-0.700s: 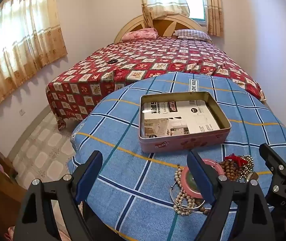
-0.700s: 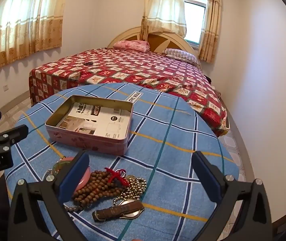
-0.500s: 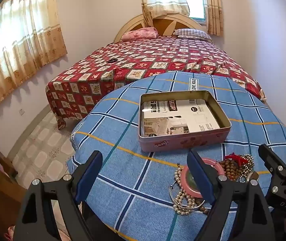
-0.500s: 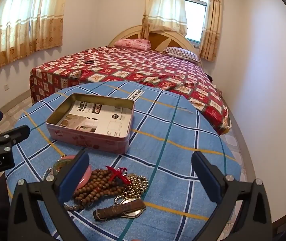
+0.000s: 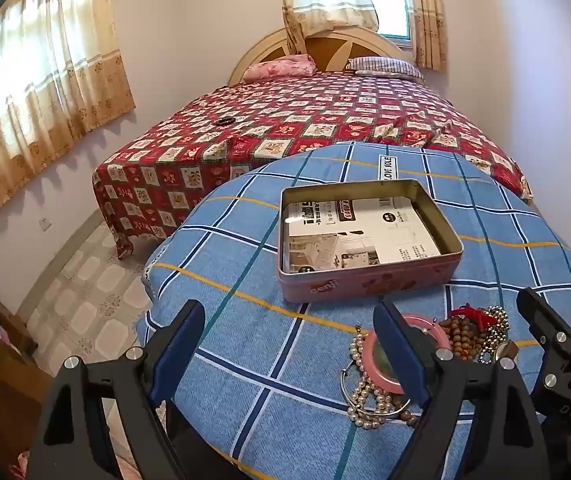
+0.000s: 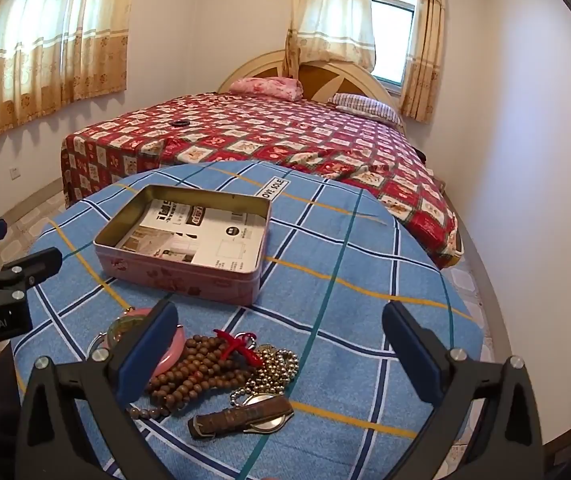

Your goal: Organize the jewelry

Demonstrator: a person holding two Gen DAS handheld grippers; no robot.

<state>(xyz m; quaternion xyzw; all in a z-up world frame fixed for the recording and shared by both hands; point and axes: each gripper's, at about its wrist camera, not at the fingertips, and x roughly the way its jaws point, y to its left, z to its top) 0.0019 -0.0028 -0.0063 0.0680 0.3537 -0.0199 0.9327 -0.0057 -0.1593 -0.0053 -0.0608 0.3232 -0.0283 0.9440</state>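
Jewelry [image 6: 221,364] — heaped on the near edge of the blue checked cloth [image 6: 365,264], just in front of the pink tin [image 6: 181,236], both grippers [image 5: 289,352] [image 6: 281,344] wide open and empty — best lifted one strand at a time, pinching the wooden beads [image 6: 193,372] low.

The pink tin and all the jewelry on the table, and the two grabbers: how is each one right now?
Pink tin: lid off, only a printed sheet inside.
Wooden bead string: heaped on the cloth.
Pearl bracelet: on the cloth, outside the tin.
Pink bangle: lying flat.
Watch: lying flat.
Left hand-held gripper: open, empty.
Right hand-held gripper: open, empty.
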